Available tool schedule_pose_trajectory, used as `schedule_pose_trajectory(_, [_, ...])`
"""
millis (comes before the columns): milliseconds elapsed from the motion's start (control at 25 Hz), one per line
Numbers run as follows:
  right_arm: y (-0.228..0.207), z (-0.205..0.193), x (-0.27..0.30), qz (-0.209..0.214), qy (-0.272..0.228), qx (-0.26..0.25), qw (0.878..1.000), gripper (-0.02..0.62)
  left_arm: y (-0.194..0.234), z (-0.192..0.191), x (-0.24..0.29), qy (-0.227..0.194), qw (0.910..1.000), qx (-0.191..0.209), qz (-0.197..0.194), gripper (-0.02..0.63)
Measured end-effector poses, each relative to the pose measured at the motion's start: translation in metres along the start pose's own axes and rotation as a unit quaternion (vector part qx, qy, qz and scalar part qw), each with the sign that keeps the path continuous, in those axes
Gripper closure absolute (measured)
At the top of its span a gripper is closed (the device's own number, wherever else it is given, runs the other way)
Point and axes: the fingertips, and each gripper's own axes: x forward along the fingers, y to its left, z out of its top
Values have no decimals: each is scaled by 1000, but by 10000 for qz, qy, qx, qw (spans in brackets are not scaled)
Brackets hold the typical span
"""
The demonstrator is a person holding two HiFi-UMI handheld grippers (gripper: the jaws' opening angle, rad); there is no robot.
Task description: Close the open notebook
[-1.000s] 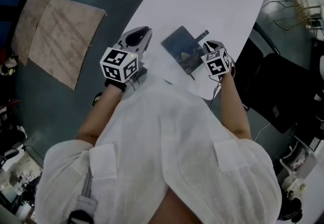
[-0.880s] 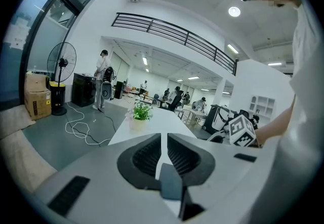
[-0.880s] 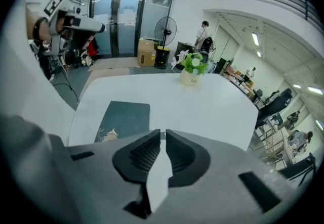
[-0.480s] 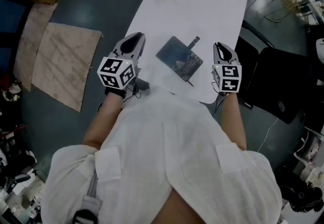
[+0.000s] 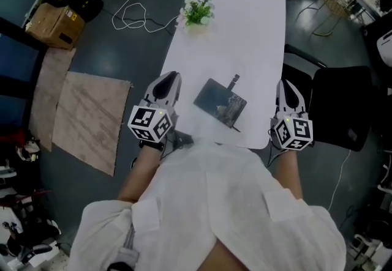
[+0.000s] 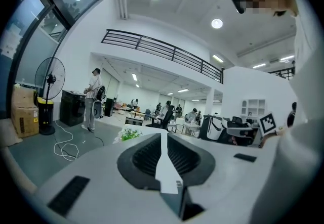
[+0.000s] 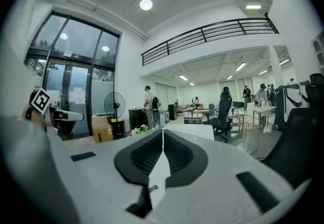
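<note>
The notebook (image 5: 220, 104) lies closed on the white table (image 5: 245, 31), dark cover up, with a thin strap or pen (image 5: 234, 82) sticking out at its far edge. My left gripper (image 5: 171, 77) hovers off the table's left edge, well left of the notebook. Its jaws are shut and hold nothing (image 6: 163, 134). My right gripper (image 5: 285, 84) hovers beyond the table's right edge, apart from the notebook. Its jaws close the last bit, and the pads meet with nothing between them (image 7: 162, 131). Both gripper views look level across the room, so the notebook is hidden there.
A small potted plant (image 5: 197, 11) stands at the table's far left. A black chair (image 5: 343, 111) sits right of the table. On the floor to the left lie a rug (image 5: 89, 120), a cardboard box (image 5: 58, 25) and a white cable (image 5: 131, 16).
Both grippers rose away from the table. The right gripper left the notebook's right edge, swung out past the table's right side and turned level. The notebook stays closed.
</note>
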Motion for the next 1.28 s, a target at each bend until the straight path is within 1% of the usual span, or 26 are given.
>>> schedule_pose_trajectory(40, [0, 2, -3, -24, 0, 10, 10000, 591, -3, 3, 0, -12, 10000, 7, -40, 572])
schedule_pose_trajectory(200, [1, 10, -10, -141, 68, -74, 9999, 592, -17, 14, 0, -35, 9998, 89, -197, 572])
schedule_pose_trajectory(360, [1, 13, -10, -247, 87, -105, 9996, 594, -17, 21, -1, -73, 9997, 149, -173, 572])
schedule_pose_trajectory(680, [0, 16, -2, -190, 44, -68, 9998, 594, -8, 26, -5, -74, 9998, 169, -24, 572])
schedule_pose_trajectory(840, [-1, 12, 4, -119, 66, -112, 9998, 594, -8, 19, -5, -10, 9998, 169, 37, 572])
schedule_pose_trajectory(1080, [11, 11, 22, 86, 96, -200, 9997, 594, 5, 13, -5, 78, 9998, 81, 168, 572])
schedule_pose_trajectory(1280, [10, 4, 18, 161, 170, -183, 9996, 594, -3, 3, -6, 164, 9998, 0, 132, 572])
